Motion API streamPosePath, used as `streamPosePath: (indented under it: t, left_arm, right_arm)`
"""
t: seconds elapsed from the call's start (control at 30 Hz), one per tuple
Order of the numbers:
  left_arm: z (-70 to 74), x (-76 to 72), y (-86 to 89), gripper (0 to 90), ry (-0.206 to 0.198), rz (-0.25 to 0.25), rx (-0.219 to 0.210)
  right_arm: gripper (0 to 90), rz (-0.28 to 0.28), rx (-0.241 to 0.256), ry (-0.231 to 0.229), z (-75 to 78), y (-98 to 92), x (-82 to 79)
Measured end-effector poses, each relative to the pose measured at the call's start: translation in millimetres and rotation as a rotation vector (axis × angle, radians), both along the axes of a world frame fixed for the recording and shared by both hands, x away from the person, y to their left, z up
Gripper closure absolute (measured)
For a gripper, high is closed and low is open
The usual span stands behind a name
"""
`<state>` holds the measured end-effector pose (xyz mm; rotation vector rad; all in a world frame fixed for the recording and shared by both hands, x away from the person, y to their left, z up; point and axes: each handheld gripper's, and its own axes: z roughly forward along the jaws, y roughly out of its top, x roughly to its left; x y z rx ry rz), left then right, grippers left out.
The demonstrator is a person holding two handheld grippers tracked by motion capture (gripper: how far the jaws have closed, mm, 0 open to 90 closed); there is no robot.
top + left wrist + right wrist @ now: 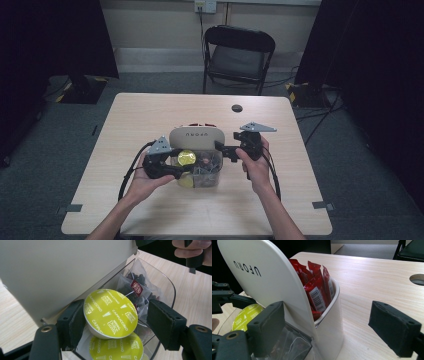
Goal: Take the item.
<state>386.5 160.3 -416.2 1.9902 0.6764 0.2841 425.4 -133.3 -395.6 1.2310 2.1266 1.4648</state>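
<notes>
A white organiser point(196, 135) marked "UFORU" stands mid-table. Its clear front bin point(172, 290) holds tea bags point(137, 287) and a yellow-green cappuccino capsule point(117, 347). Red sachets point(317, 287) fill the rear pocket. My left gripper point(117, 322) is open over the bin. A second cappuccino capsule point(110, 313) sits between its jaws, touching the left jaw, with a small gap to the right one. My right gripper point(329, 326) is open wide at the organiser's right end. Its left jaw is by the divider point(274, 285) and its right jaw is over bare table.
The wooden table point(150, 115) has a round cable hole point(237, 108) behind the organiser. A black folding chair point(237, 55) stands beyond the far edge. Dark curtains and stand bases flank the table on both sides.
</notes>
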Motion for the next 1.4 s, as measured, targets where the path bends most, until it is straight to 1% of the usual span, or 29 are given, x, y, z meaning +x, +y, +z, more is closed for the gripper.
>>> streamPosePath:
  t: [0.03,0.07,0.13,0.2,0.27,0.4,0.57,0.7,0.8,0.87,0.9,0.93,1.0,1.07,1.1,1.13,1.17,1.2,1.27,1.3,1.4]
  left_arm:
    - [-0.1,0.0,-0.8,31.2,0.011,0.000,0.000]
    - [-1.1,0.3,-1.9,31.3,0.016,-0.004,-0.010]
    - [-1.9,1.3,-2.6,32.5,0.018,-0.016,0.006]
    - [-3.1,1.4,-4.1,33.4,0.022,-0.019,0.012]
    - [-3.6,0.3,-5.7,33.3,0.019,-0.017,0.009]
    - [-3.2,1.1,-4.2,33.5,0.030,-0.014,0.001]
    - [-3.7,0.1,-6.1,33.1,0.018,-0.013,0.008]
    - [-3.3,0.2,-6.7,36.2,0.005,-0.007,0.032]
    - [-3.8,0.9,-6.1,37.5,0.010,-0.013,0.014]
    - [-3.7,1.1,-5.9,37.6,0.012,-0.015,0.013]
    - [-3.8,1.1,-5.8,37.6,0.016,-0.014,0.003]
    - [-3.4,1.2,-5.0,37.6,0.018,-0.014,0.009]
    - [-3.4,1.2,-4.7,37.6,0.025,-0.013,0.000]
    - [-3.3,1.6,-3.7,37.6,0.027,-0.015,-0.016]
    - [-2.5,1.4,-2.9,37.6,0.027,-0.011,-0.016]
    - [-2.1,1.5,-2.2,37.7,0.022,-0.014,-0.025]
    - [-1.4,0.7,-2.0,37.7,0.029,-0.011,-0.037]
    - [0.2,0.6,-0.9,37.7,0.025,-0.011,-0.026]
    - [1.7,-0.5,-0.2,37.7,0.026,-0.013,-0.032]
    - [1.9,-0.6,0.1,37.7,0.020,-0.022,-0.043]
    - [3.9,-2.5,1.3,37.7,0.021,-0.028,-0.048]
  right_arm:
    - [12.8,0.000,-0.001,0.000,-0.1,0.0,-0.1]
    - [12.9,0.000,-0.001,0.000,-0.1,0.0,-0.1]
    - [12.8,0.001,-0.001,0.000,-0.1,0.0,0.0]
    - [12.8,0.001,-0.001,0.000,-0.2,0.0,0.0]
    - [12.8,0.001,-0.002,0.000,-0.1,0.0,-0.1]
    - [13.0,0.001,-0.003,0.000,-0.2,0.0,-0.2]
    - [12.9,0.001,-0.003,0.000,-0.2,-0.1,-0.1]
    - [13.0,0.002,-0.007,-0.003,-0.1,0.1,-0.2]
    - [13.0,0.004,-0.005,-0.001,-0.1,-0.2,0.0]
    - [13.0,0.004,-0.005,-0.001,-0.1,-0.3,0.0]
    - [12.9,0.004,-0.004,0.000,-0.2,-0.3,0.1]
    - [12.9,0.004,-0.004,0.001,-0.2,-0.4,0.2]
    - [13.0,0.004,-0.005,0.000,-0.1,-0.3,0.1]
    - [13.0,0.003,-0.005,0.000,-0.1,-0.3,0.1]
    - [13.0,0.003,-0.004,0.000,-0.1,-0.4,0.1]
    - [13.0,0.003,-0.004,0.001,-0.1,-0.4,0.1]
    - [13.0,0.003,-0.004,0.000,-0.1,-0.4,0.0]
    - [13.0,0.003,-0.005,0.000,-0.1,-0.3,0.0]
    - [13.0,0.003,-0.004,0.001,-0.1,-0.4,0.1]
    - [13.0,0.003,-0.004,0.001,-0.1,-0.4,0.0]
    - [13.0,0.003,-0.004,0.000,-0.1,-0.4,0.1]
